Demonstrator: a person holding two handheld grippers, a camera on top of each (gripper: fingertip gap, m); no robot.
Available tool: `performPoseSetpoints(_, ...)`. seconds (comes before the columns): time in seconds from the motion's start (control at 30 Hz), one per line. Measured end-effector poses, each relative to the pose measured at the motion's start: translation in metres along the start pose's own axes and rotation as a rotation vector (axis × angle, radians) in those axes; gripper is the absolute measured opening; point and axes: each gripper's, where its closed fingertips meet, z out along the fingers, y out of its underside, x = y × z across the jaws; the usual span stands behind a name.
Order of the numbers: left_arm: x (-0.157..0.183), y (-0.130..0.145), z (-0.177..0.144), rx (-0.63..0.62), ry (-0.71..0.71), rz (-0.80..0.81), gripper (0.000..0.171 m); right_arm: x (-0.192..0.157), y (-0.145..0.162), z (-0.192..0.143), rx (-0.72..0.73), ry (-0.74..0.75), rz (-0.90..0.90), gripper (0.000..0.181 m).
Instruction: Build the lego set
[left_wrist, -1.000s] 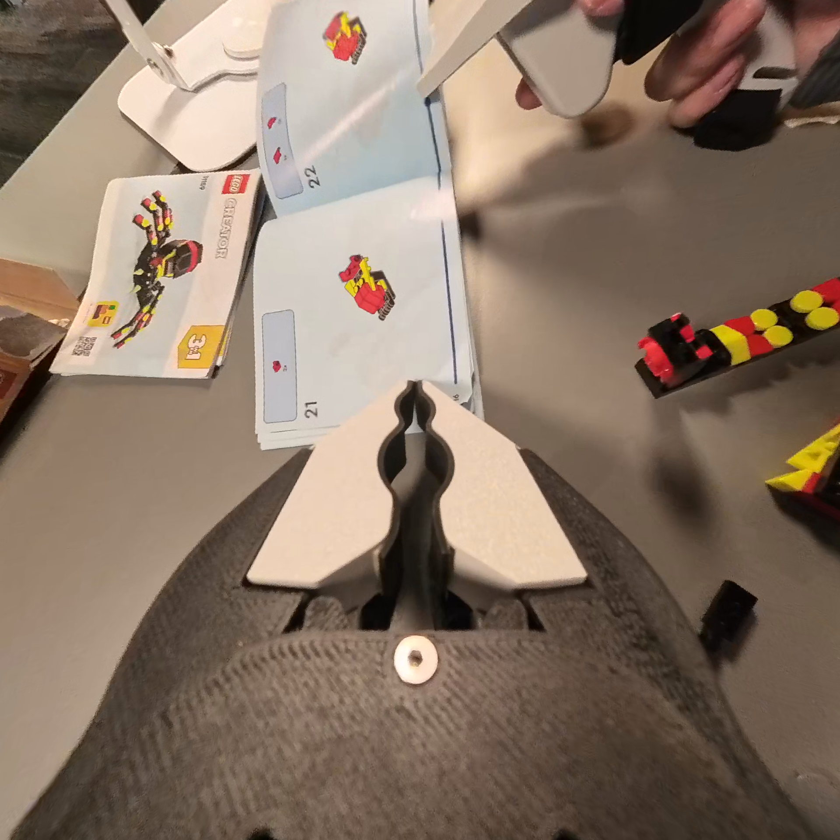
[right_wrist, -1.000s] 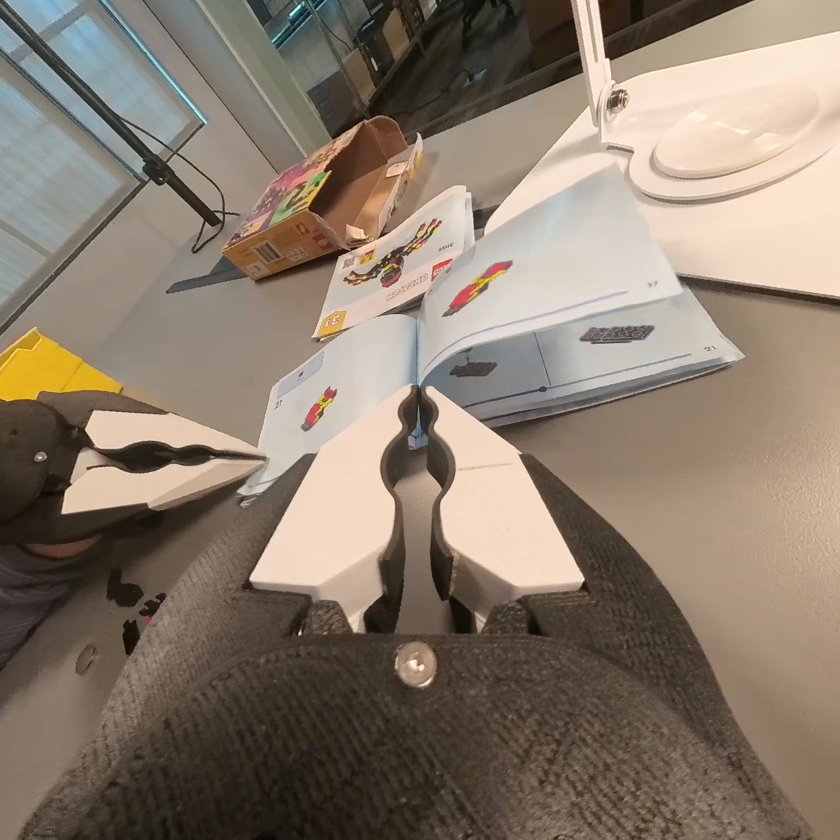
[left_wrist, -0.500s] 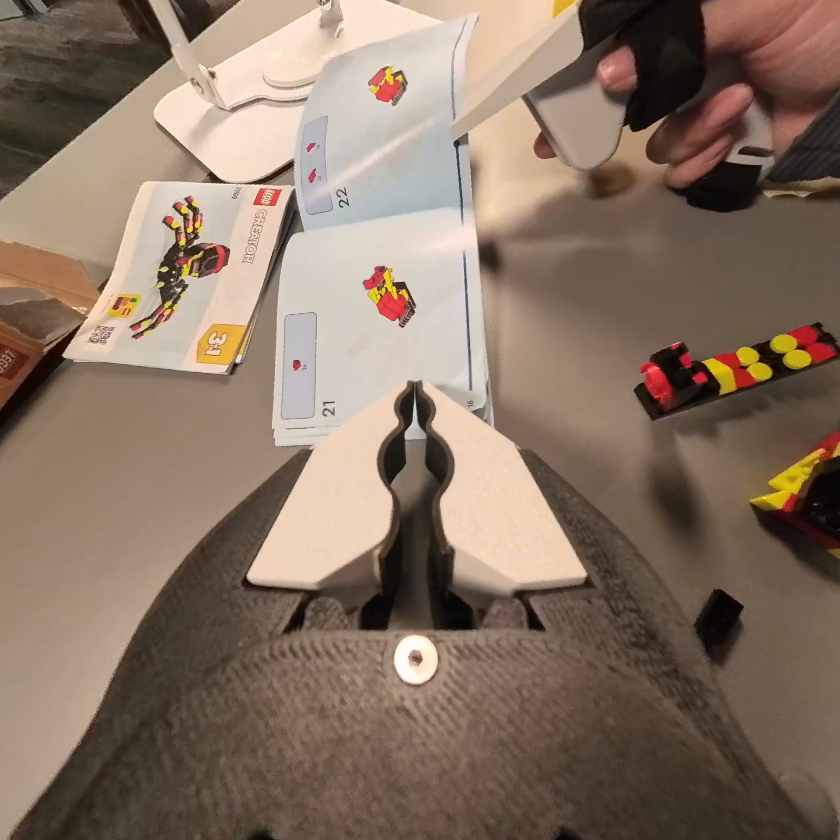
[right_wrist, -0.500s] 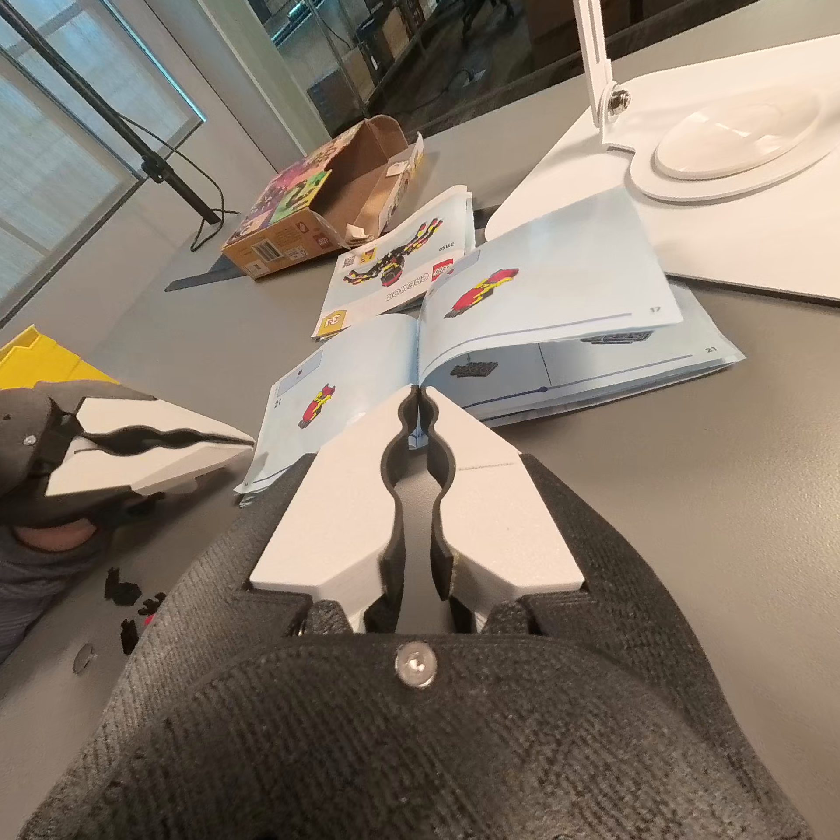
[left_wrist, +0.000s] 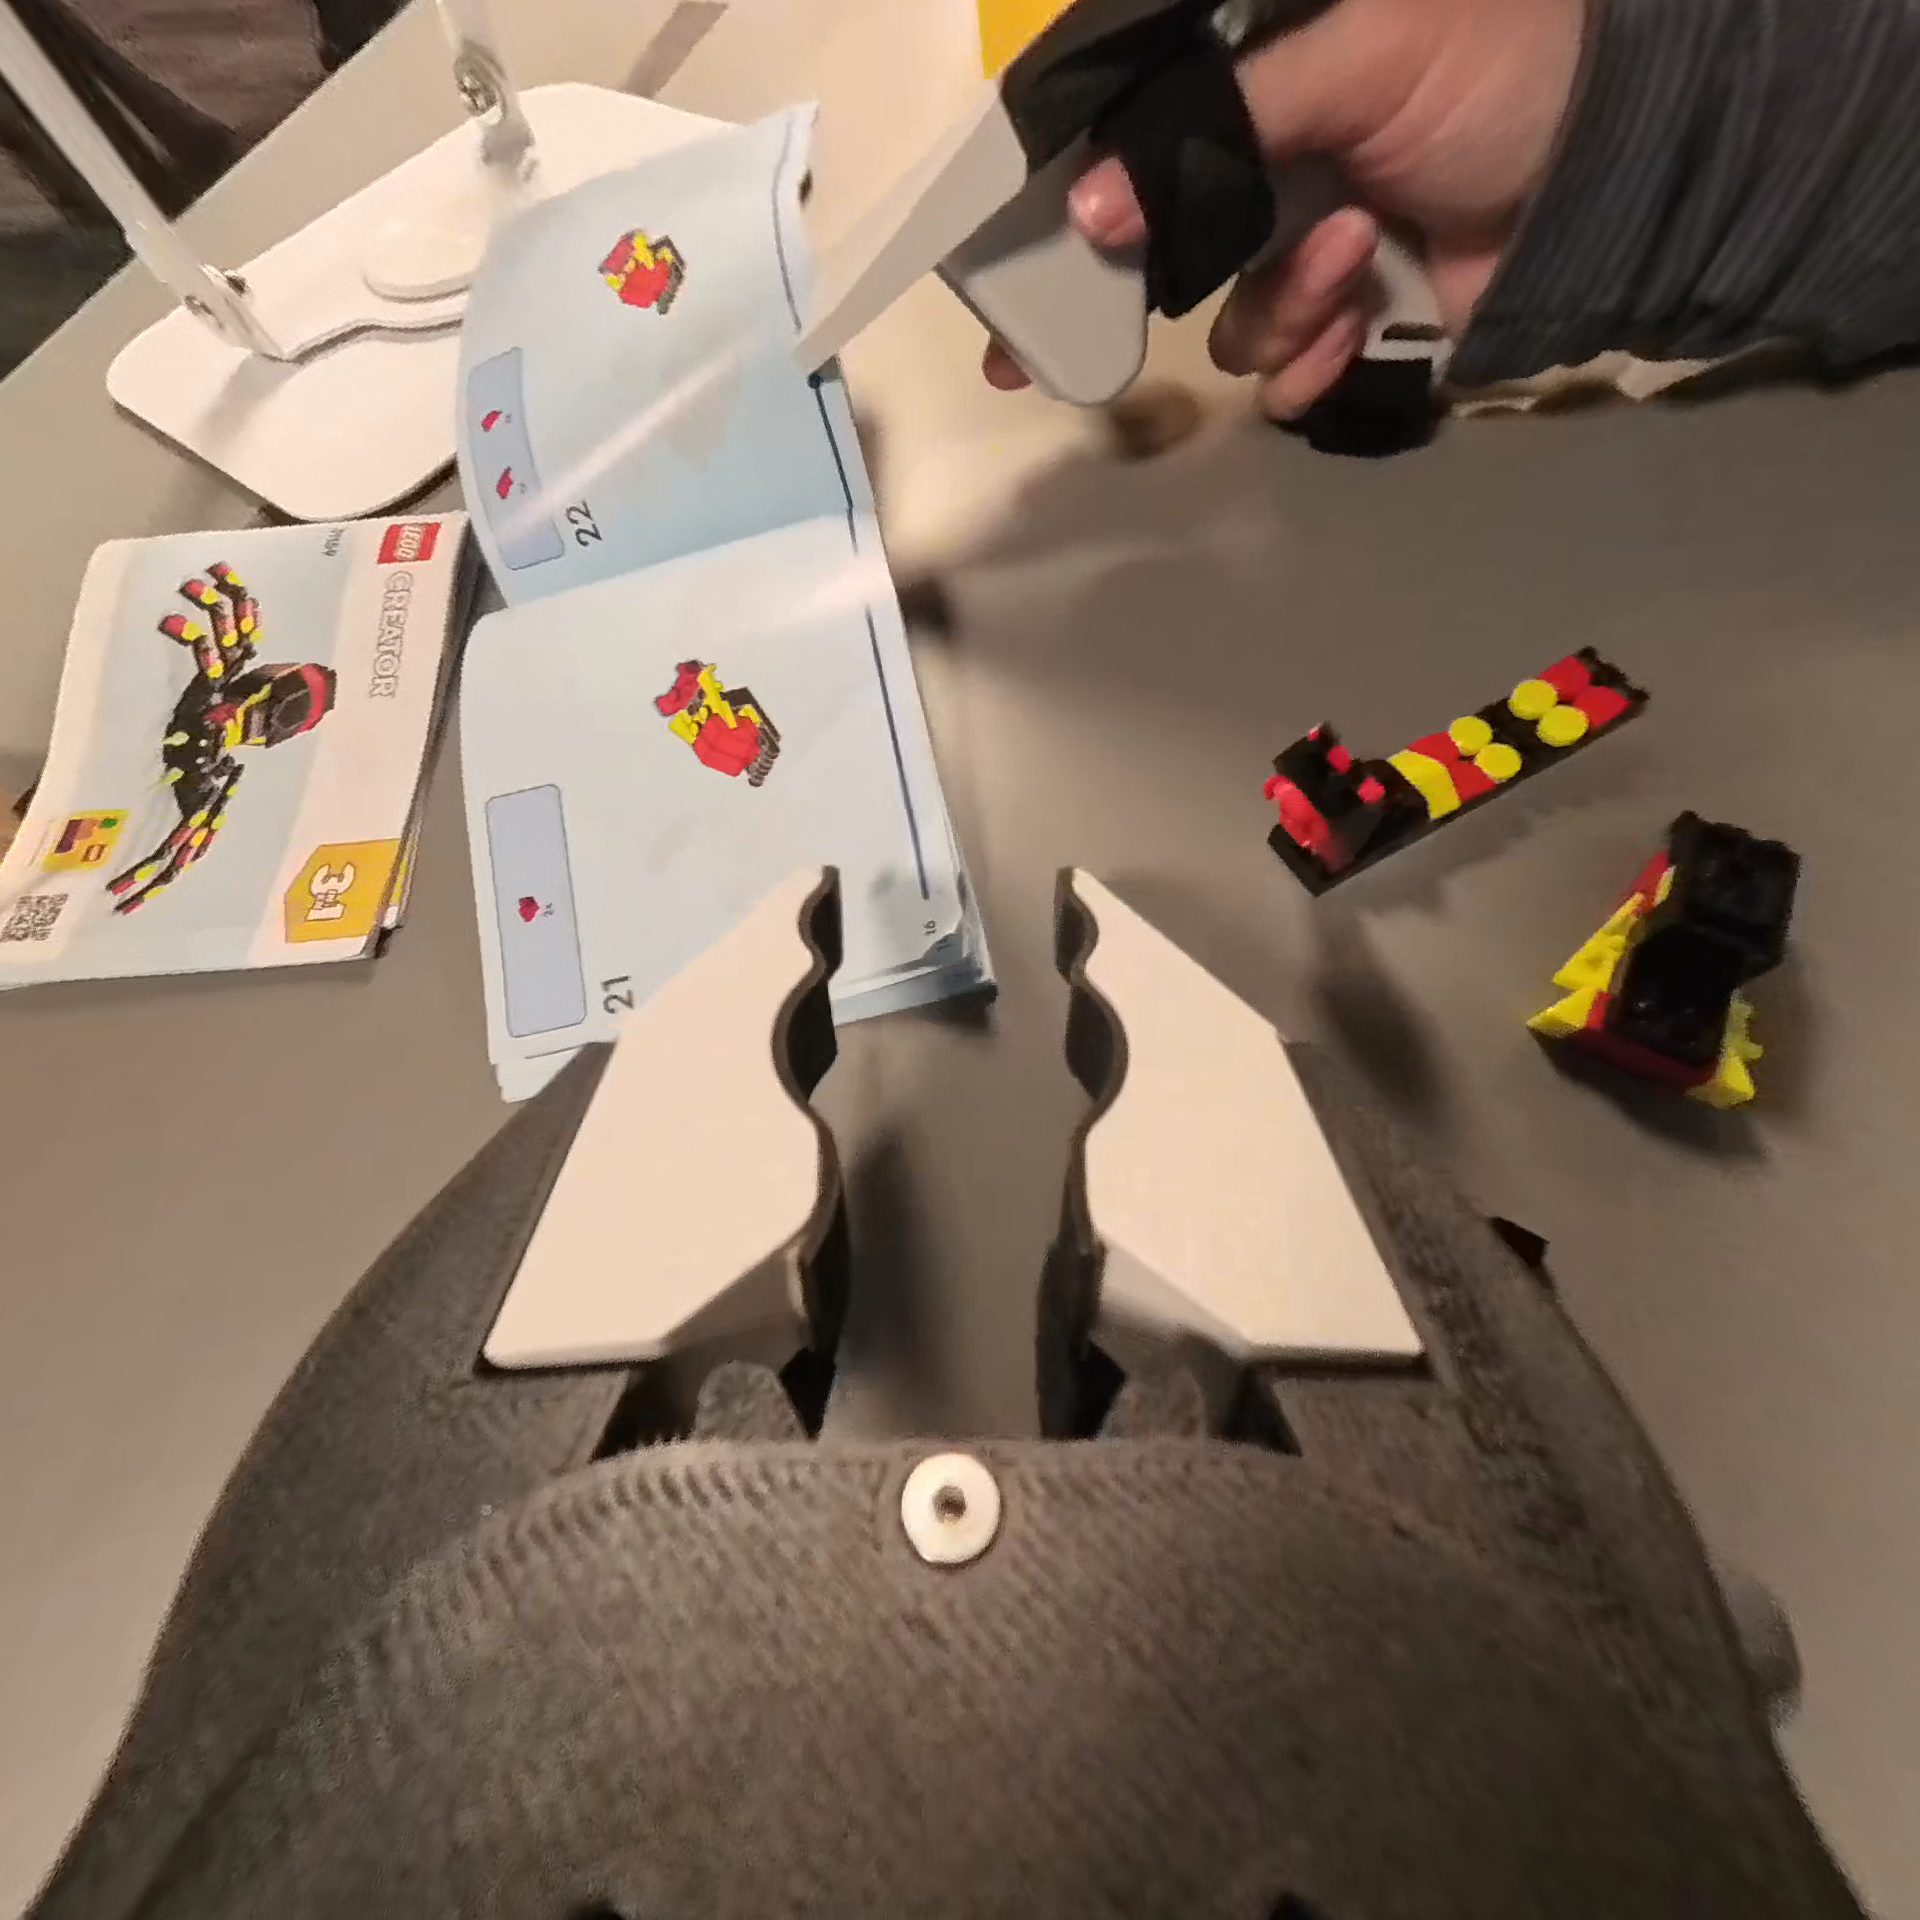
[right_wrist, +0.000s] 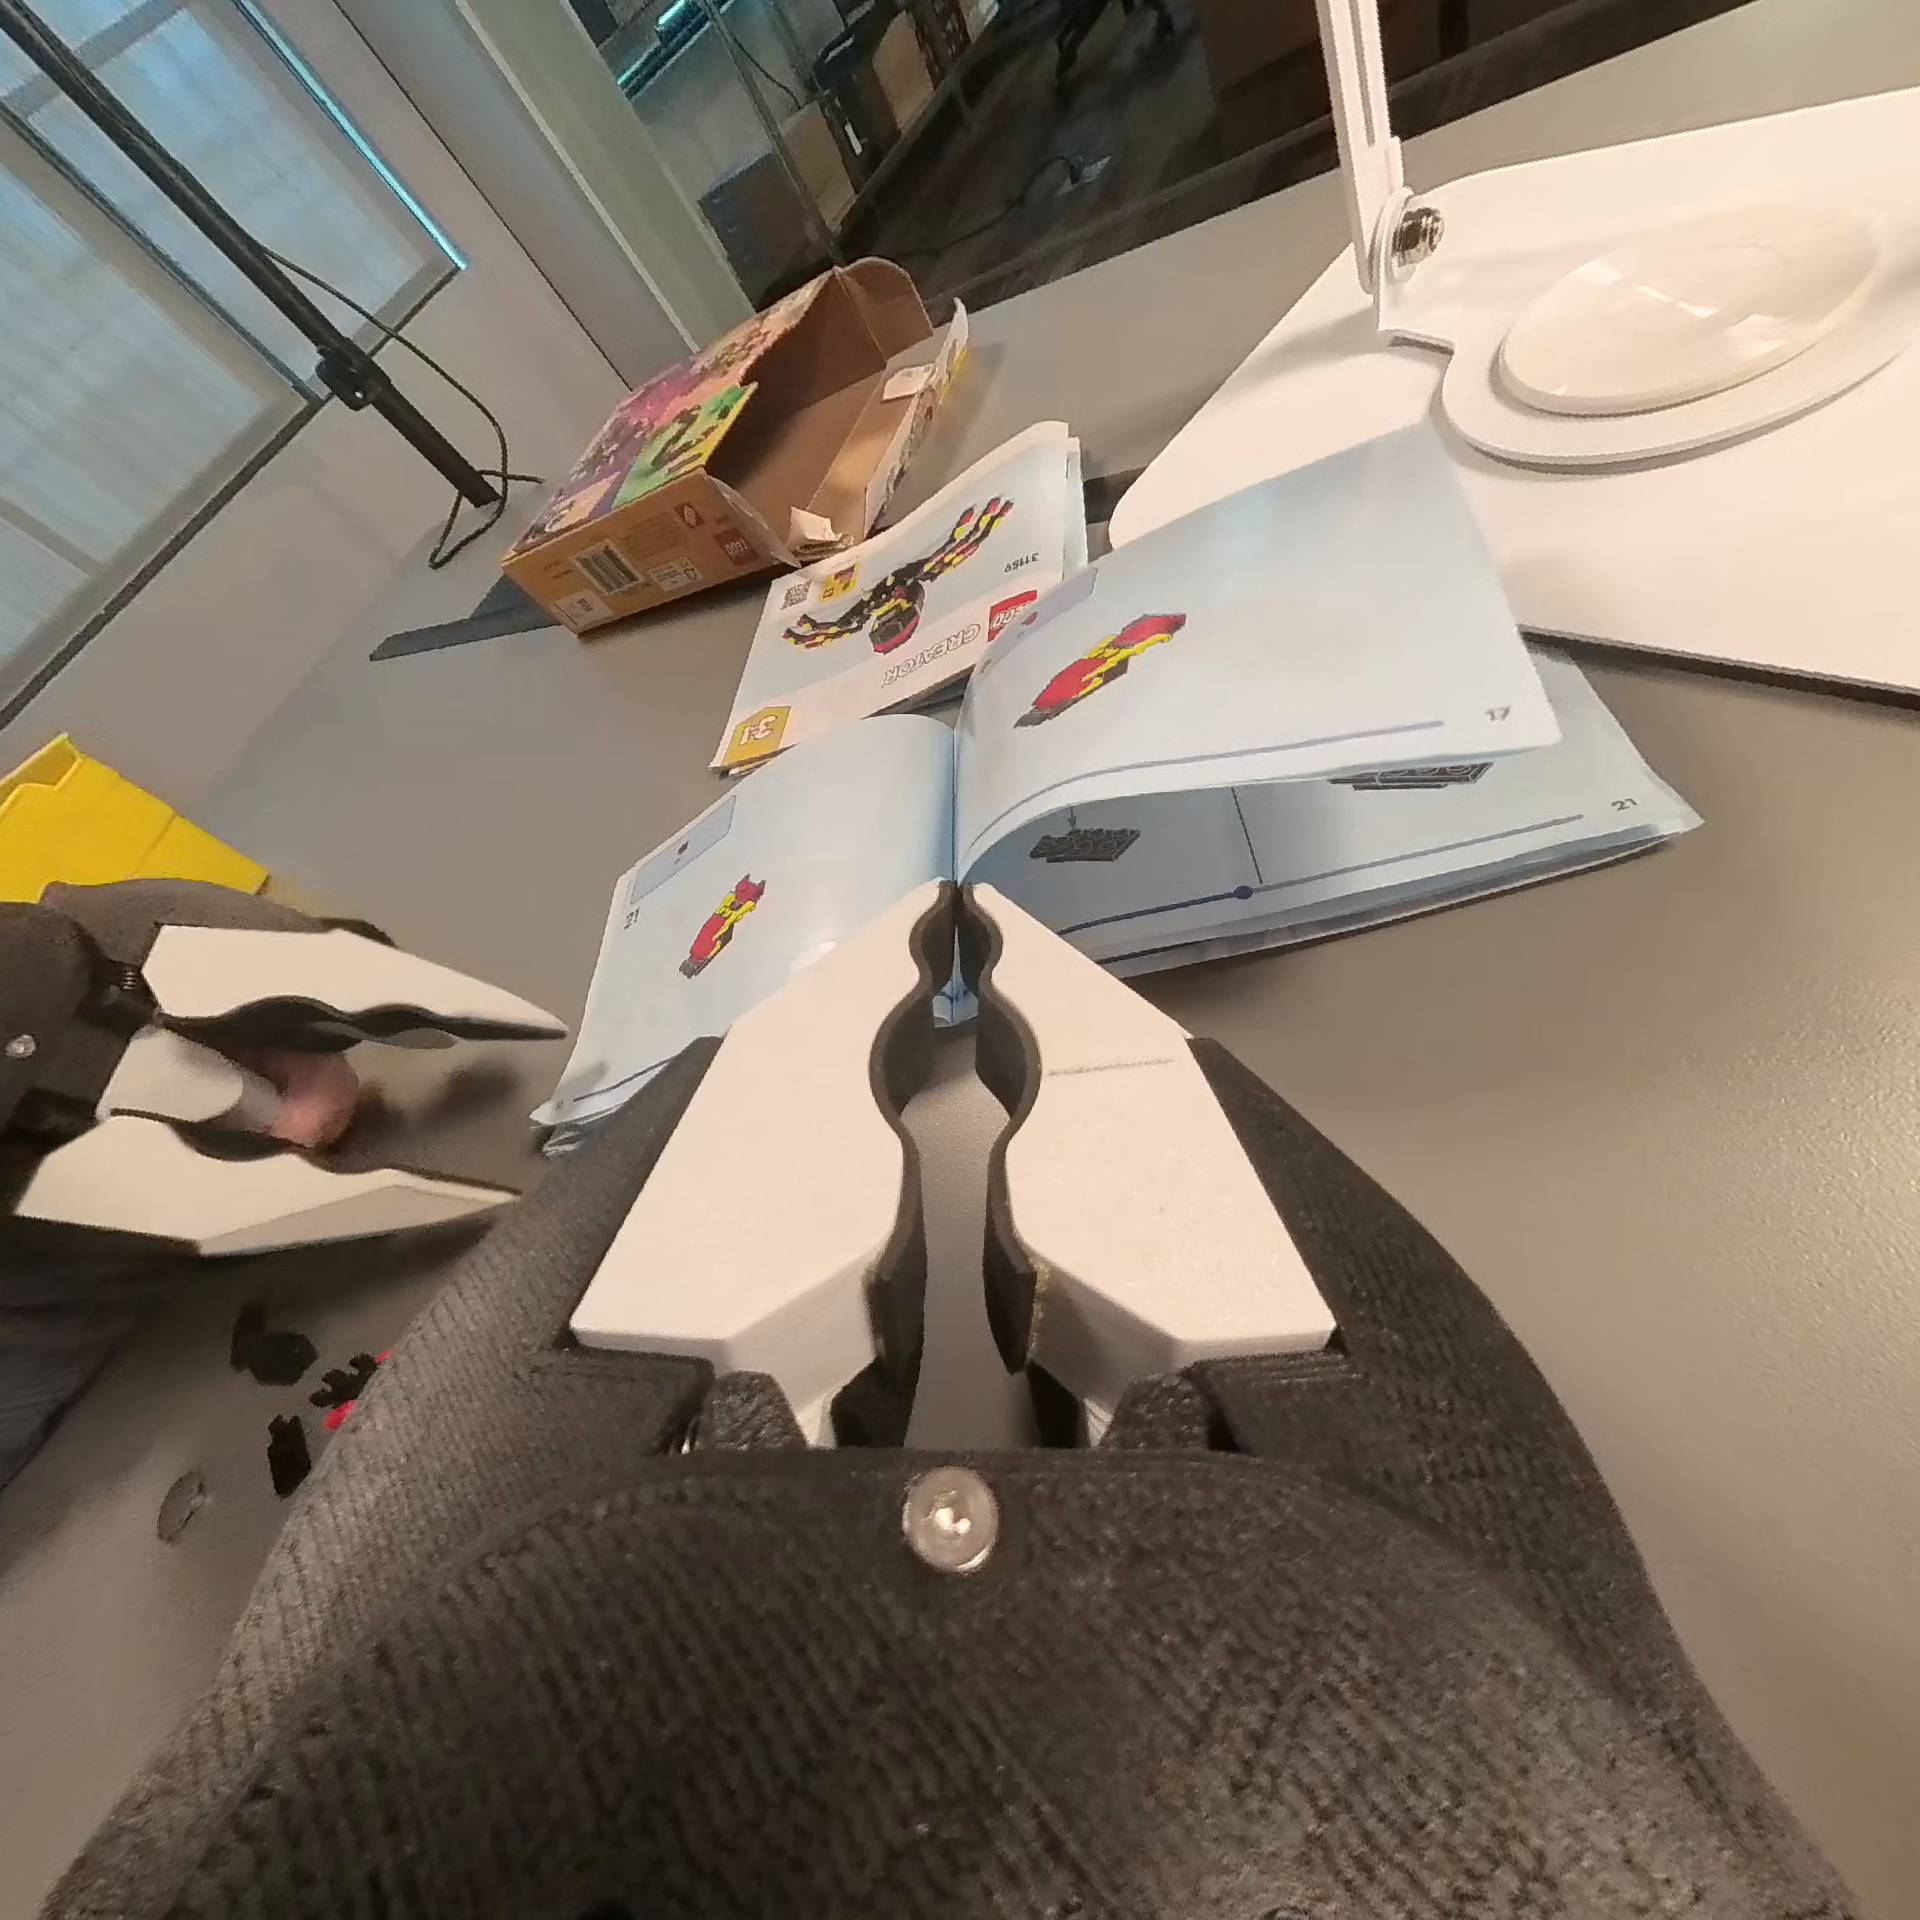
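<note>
- Lying at right centre of the left wrist view, two part-built lego pieces, a long strip (left_wrist: 1455, 769) and a chunkier block (left_wrist: 1673, 956), rest apart on the grey worktop (left_wrist: 1351, 540).
- Left gripper (left_wrist: 945, 904): jaws released, empty, near the open instruction booklet (left_wrist: 675, 748).
- Right gripper (right_wrist: 958, 900): jaws clenched on nothing, above that booklet's edge.

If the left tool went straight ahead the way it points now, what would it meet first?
Probably the near edge of the open instruction booklet just ahead of the left tool, whose jaws stand open and empty; depth is unclear.
</note>
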Motion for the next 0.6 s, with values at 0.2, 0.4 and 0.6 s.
performPoseSetpoints(0.2,-0.0007,0.0061,0.0046,-0.050,-0.021,0.021,0.023,-0.0002,-0.0001,0.0001,0.000,0.002,-0.004,0.000)
performPoseSetpoints(0.4,-0.0018,0.0049,0.0037,-0.040,-0.011,-0.004,0.012,-0.0005,-0.0001,0.0002,-0.001,0.004,-0.009,0.000)
performPoseSetpoints(0.6,-0.0016,0.0066,0.0048,-0.052,-0.015,0.005,0.025,-0.0006,-0.0001,0.0002,-0.002,0.006,-0.013,0.000)
